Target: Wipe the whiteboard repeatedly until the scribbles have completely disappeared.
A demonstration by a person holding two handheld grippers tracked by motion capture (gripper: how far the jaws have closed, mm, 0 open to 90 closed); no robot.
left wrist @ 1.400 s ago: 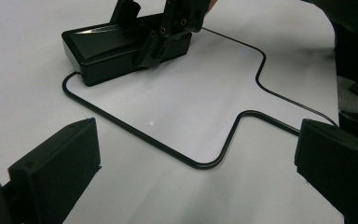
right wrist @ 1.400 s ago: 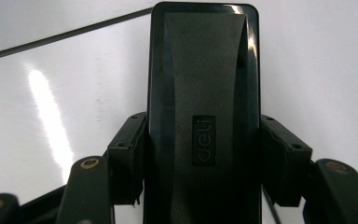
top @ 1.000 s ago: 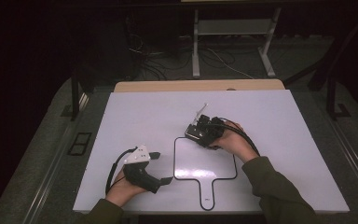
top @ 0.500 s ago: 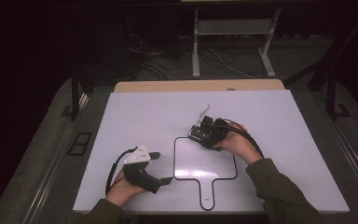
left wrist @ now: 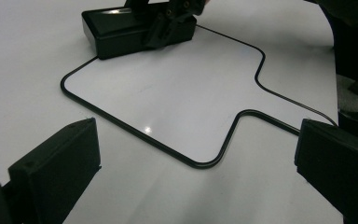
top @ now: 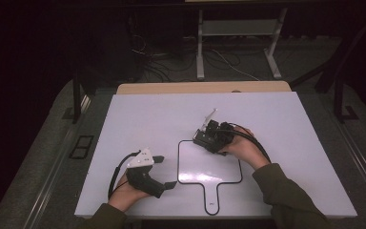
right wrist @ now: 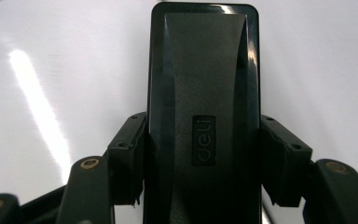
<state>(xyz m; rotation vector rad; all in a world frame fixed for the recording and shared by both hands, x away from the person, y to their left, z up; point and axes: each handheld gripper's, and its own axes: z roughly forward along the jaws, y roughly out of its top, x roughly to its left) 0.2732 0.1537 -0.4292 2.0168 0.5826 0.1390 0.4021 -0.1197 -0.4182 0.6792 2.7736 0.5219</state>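
A black oblong box (right wrist: 203, 93) with a "deli" label sits between the jaws of my right gripper (right wrist: 203, 158), which is shut on its two long sides. In the high view the box (top: 202, 139) and right gripper (top: 206, 138) are at the top right corner of a paddle-shaped black outline (top: 178, 162) drawn on the white table. In the left gripper view the box (left wrist: 121, 28) rests on the table across the outline (left wrist: 121, 125). My left gripper (top: 166, 171) lies near the front left, open, holding nothing, with jaws wide apart (left wrist: 196, 163).
The white table top (top: 138, 119) reaches a wooden strip (top: 200, 88) at the back. Behind it stand a metal stand (top: 238, 28) and cables on a dark floor. The person's right sleeve (top: 286, 195) crosses the front right of the table.
My right gripper has shifted slightly to the right with the black box in it. The left gripper has stayed still.
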